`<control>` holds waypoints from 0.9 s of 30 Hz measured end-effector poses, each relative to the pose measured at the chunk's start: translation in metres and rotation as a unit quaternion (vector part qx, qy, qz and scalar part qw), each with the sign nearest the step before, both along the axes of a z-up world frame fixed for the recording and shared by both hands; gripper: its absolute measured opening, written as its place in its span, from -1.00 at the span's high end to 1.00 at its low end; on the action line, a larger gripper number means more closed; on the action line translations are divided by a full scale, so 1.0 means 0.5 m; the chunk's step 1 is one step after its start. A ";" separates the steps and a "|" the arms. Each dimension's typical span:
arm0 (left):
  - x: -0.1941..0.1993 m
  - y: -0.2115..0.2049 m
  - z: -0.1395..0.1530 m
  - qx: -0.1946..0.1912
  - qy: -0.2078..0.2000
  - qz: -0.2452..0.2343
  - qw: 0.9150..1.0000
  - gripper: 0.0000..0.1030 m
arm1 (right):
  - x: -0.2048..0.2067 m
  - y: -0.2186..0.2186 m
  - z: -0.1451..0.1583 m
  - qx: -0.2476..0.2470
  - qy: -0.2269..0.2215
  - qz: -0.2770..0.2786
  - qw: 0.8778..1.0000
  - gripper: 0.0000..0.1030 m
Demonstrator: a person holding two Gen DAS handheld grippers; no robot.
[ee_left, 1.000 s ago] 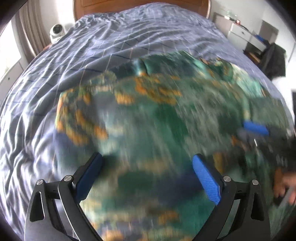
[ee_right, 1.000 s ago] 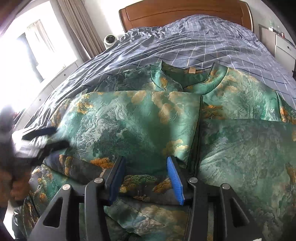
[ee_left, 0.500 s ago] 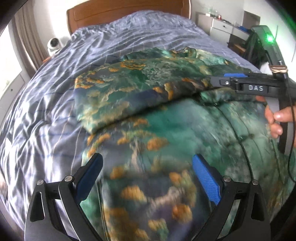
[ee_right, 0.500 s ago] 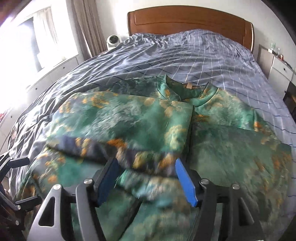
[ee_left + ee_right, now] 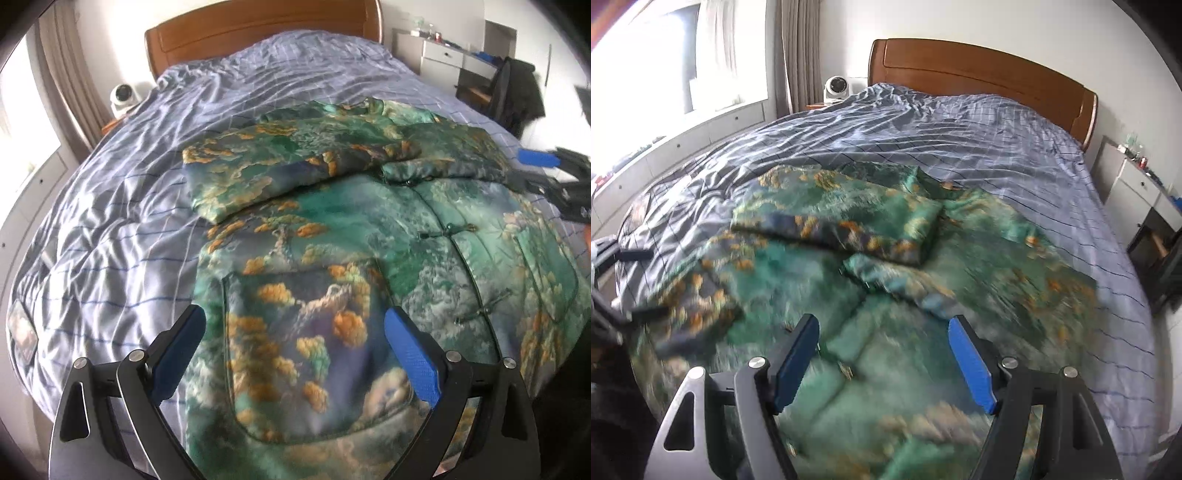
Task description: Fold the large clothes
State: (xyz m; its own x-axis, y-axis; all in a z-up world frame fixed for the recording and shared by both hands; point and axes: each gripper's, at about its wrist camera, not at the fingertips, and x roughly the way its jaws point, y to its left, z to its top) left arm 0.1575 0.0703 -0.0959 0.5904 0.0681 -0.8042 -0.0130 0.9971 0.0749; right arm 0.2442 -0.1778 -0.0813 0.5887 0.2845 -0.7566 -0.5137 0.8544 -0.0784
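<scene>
1. The right gripper [image 5: 882, 356] has just been opening its jaws; a second ago they stood close over the folded sleeve edge, and now they stand wide with nothing between them, the cloth lying loose beneath.

2. The left gripper [image 5: 293, 354] also stands released, its blue pads spread apart above the jacket's lower front with no fabric pinched; it looked just as wide a second ago.

3. Both cameras now see more of the bed than before, so both hands appear to have pulled back and up from the garment.

4. The jacket [image 5: 369, 258], green with orange and gold print, lies front up across the near half of the bed [image 5: 110, 229], its hem toward the near edge and its collar toward the headboard [image 5: 258, 29].

5. Both sleeves are folded in over the chest: the sleeve on the window side [image 5: 273, 173] lies as a flat band across the upper body, and the other sleeve [image 5: 454, 155] meets it near the row of knot buttons.

6. My reading: the sleeve folds are laid and let go, so the narrowing step looks finished.

7. What seems left is folding the long body, probably by taking the hem near the bed's near edge and carrying it up toward the collar.

8. The satin-like cloth looks slippery, so the laid sleeves could slide out during that fold.
</scene>
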 end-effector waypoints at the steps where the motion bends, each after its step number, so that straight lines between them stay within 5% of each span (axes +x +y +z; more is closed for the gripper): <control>1: -0.006 0.002 0.002 -0.001 0.000 0.001 1.000 -0.90 | -0.013 -0.013 0.001 -0.005 -0.001 -0.004 1.000 -0.44; 9: -0.068 0.043 0.016 0.005 0.003 0.019 1.000 -0.90 | -0.092 -0.121 0.005 -0.021 0.003 -0.043 0.999 -0.44; 14: -0.107 0.151 -0.005 -0.041 0.030 0.078 0.996 -0.91 | -0.138 -0.250 0.001 -0.022 0.025 -0.108 0.994 -0.45; 21: -0.119 0.247 -0.104 -0.171 0.104 0.108 0.974 -0.91 | -0.203 -0.467 -0.076 0.018 0.135 -0.216 0.967 -0.45; 27: -0.094 0.213 -0.182 -0.185 0.154 0.080 0.967 -0.91 | -0.246 -0.500 -0.160 0.055 0.208 -0.211 0.954 -0.45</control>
State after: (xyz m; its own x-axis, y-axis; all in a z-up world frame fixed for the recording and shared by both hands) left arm 0.1105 0.1767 -0.1868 0.3254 -0.1875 -0.9268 -0.2034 0.9433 -0.2622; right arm 0.1214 -0.4279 -0.1612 0.3246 0.1801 -0.9286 -0.0892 0.9832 0.1595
